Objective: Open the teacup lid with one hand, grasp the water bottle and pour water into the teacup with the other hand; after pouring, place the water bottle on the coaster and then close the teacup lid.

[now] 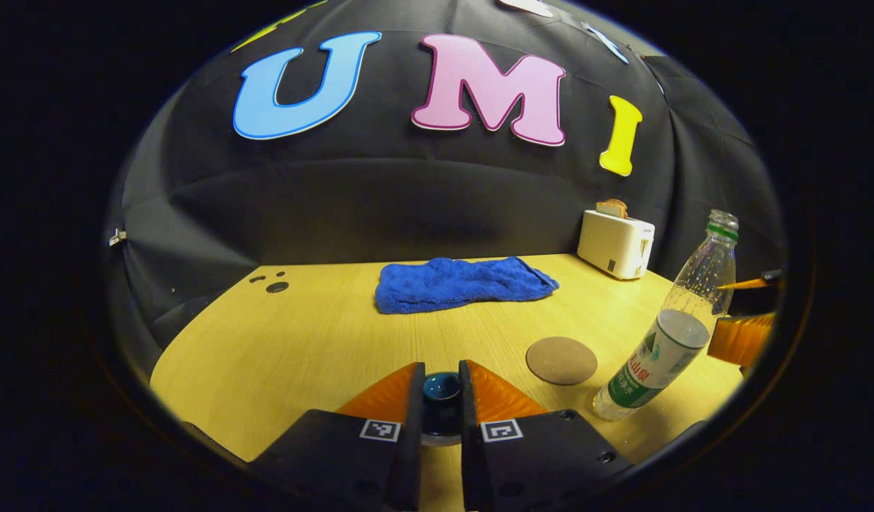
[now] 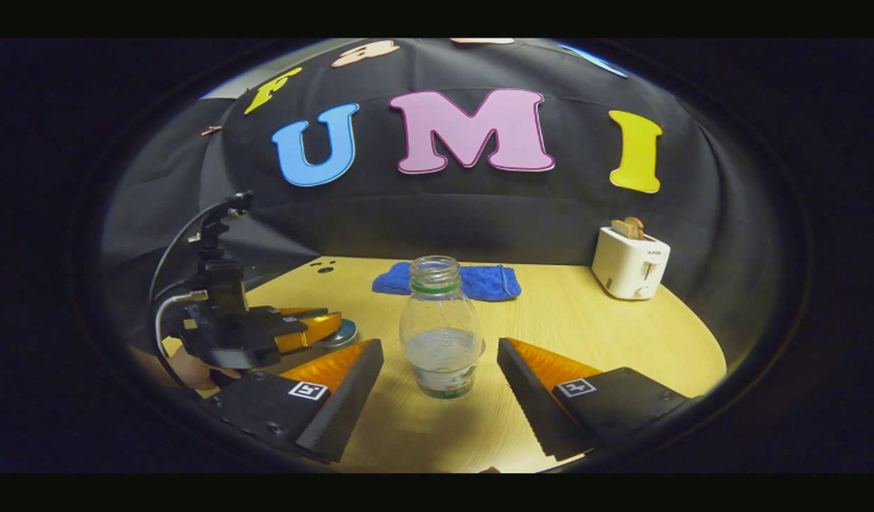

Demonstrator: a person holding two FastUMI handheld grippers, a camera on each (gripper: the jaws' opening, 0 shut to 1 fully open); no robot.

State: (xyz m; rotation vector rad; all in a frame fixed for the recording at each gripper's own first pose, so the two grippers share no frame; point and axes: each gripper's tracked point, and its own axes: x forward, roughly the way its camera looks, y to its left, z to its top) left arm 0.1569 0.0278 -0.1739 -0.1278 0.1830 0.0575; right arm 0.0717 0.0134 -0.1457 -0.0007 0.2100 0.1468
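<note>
My left gripper (image 1: 441,371) is shut on the dark blue knob of the teacup lid (image 1: 441,395); the cup below it is hidden. In the right gripper view the same gripper (image 2: 321,326) is at the left, a hand behind it, with the lid's grey-blue rim (image 2: 345,333) at its tips. An uncapped clear water bottle (image 2: 440,334), about a third full, stands upright on the table. My right gripper (image 2: 440,344) is open, one finger on each side of the bottle and apart from it. A round brown coaster (image 1: 561,360) lies just left of the bottle (image 1: 664,341).
A crumpled blue towel (image 1: 465,283) lies at the back of the wooden table (image 1: 301,341). A white toaster (image 1: 616,243) holding bread stands at the back right. The right gripper's finger (image 1: 742,336) shows behind the bottle at the right edge.
</note>
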